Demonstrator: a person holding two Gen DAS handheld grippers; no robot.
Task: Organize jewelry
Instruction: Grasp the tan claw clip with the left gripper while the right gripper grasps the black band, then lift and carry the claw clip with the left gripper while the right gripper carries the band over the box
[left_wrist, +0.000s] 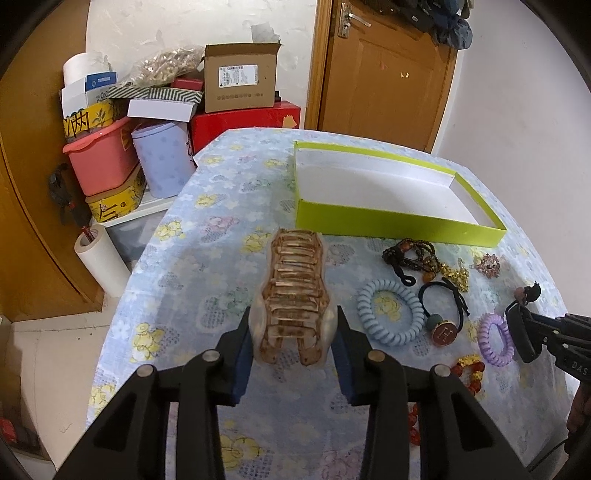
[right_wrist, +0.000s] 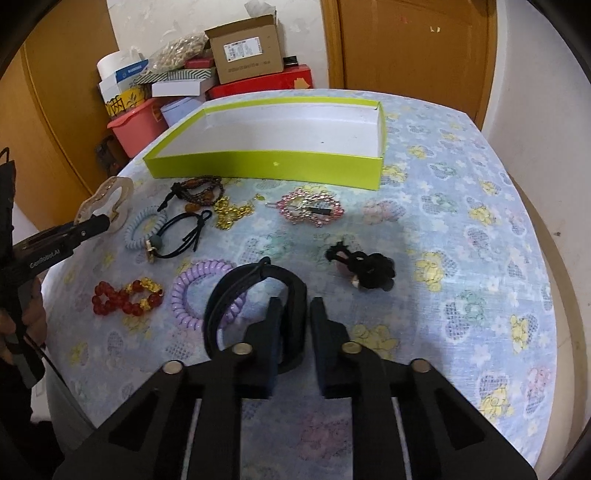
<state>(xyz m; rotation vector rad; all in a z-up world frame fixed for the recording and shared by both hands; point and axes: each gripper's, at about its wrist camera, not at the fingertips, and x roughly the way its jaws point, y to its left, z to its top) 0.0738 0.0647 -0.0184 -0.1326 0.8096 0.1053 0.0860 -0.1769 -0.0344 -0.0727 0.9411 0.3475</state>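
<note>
My left gripper (left_wrist: 293, 325) is shut on a brown tortoiseshell claw hair clip (left_wrist: 293, 291) and holds it above the flowered tablecloth; the clip also shows in the right wrist view (right_wrist: 107, 201). My right gripper (right_wrist: 293, 306) is shut on a black band (right_wrist: 258, 291), held just above a purple coil tie (right_wrist: 201, 295). A shallow lime-green box (left_wrist: 391, 221) with a white, empty floor lies beyond; it also shows in the right wrist view (right_wrist: 266, 168). Loose on the cloth lie a blue coil tie (left_wrist: 389, 312), a black elastic with a charm (left_wrist: 443, 317), dark bead necklaces (left_wrist: 410, 254), a gold chain (right_wrist: 232, 212), a pink rhinestone clip (right_wrist: 312, 208), a red bead bracelet (right_wrist: 125, 297) and a black bow tie (right_wrist: 364, 269).
Past the table's far left corner stand stacked boxes: a cardboard box (left_wrist: 240, 83), a red box (left_wrist: 243, 123), a pink tub (left_wrist: 101, 158) and a lilac tin (left_wrist: 162, 158). A paper roll (left_wrist: 101, 260) stands on the floor at left. A wooden door (left_wrist: 384, 70) is behind.
</note>
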